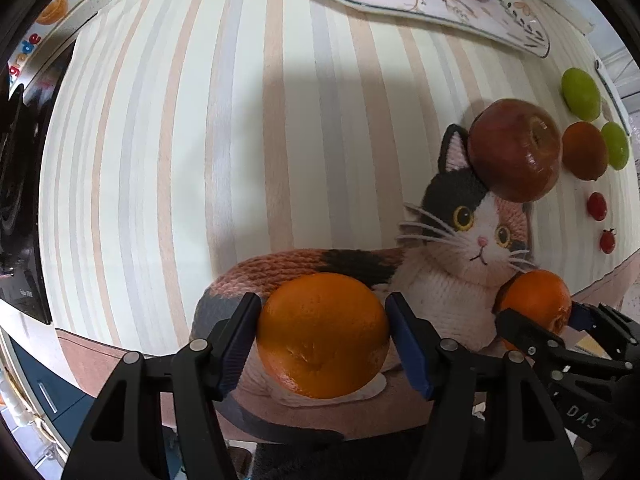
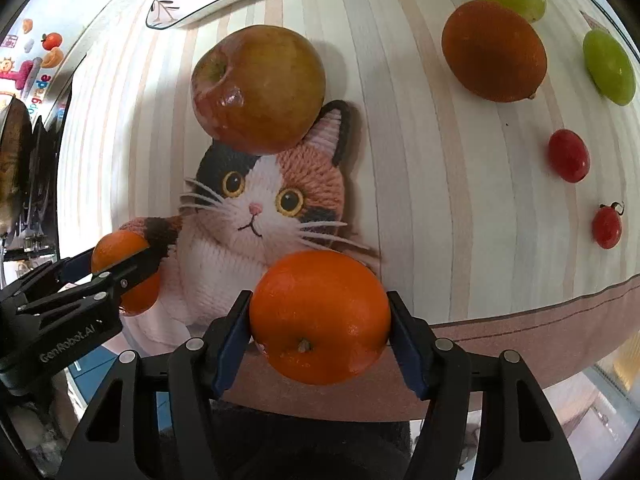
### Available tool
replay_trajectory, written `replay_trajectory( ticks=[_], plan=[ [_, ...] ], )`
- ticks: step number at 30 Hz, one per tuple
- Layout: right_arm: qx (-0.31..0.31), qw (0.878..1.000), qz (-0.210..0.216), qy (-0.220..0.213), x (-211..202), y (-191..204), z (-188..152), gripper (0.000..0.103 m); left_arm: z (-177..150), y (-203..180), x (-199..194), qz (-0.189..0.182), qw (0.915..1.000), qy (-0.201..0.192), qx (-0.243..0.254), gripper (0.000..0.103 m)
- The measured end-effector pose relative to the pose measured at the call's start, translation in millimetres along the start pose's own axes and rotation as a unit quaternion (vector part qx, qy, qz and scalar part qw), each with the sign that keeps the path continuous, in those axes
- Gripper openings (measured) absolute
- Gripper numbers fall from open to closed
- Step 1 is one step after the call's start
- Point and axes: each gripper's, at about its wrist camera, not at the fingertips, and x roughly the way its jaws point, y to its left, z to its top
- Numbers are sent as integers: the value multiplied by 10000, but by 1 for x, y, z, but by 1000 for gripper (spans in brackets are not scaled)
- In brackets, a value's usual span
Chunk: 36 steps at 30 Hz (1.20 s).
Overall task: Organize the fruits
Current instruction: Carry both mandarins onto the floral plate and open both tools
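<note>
Left wrist view: my left fingers [image 1: 324,334] clamp an orange [image 1: 323,334] over the table's near edge; a slip would roll it off. The plate [image 1: 460,24] is cut off.
Right wrist view: my right fingers [image 2: 319,320] squeeze another orange [image 2: 319,316]; the apple [image 2: 258,88] looks ready to roll

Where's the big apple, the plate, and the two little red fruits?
Apple [image 2: 258,88]: right wrist view, middle of its skin.
Plate [image 1: 500,28]: left wrist view, bare patterned part.
Red fruits [image 2: 568,155]: right wrist view, upper one's middle.
</note>
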Motion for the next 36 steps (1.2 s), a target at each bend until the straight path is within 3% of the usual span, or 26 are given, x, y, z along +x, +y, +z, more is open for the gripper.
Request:
replay_trajectory(
  ticks=[5,11,15,18,24,28,36],
  plan=[
    [-11,9998,194,-69,-19,2,4,66,8,-2,-25,-197,9997,-154,26,62],
    [-70,9978,527,-400,-70,-2,34,66,31,-7,-76,-619,9969,-479,21,62],
    [-180,9960,567,-673,-106,-5,73,66,69,-13,-107,-874,9940,-663,51,62],
    [-340,9954,344,-825,-118,-5,109,66,110,-13,-122,-870,9936,-723,46,62],
    [-621,9961,91,-614,-100,-6,174,66,176,-13,-96,-788,9957,-454,-200,62],
    [-779,9958,-80,-476,-81,1,212,66,200,-11,-72,-649,9969,-263,-355,62],
    [-780,9963,-242,-253,-55,4,244,66,216,-6,-43,-589,9967,-29,-564,62]
  ],
)
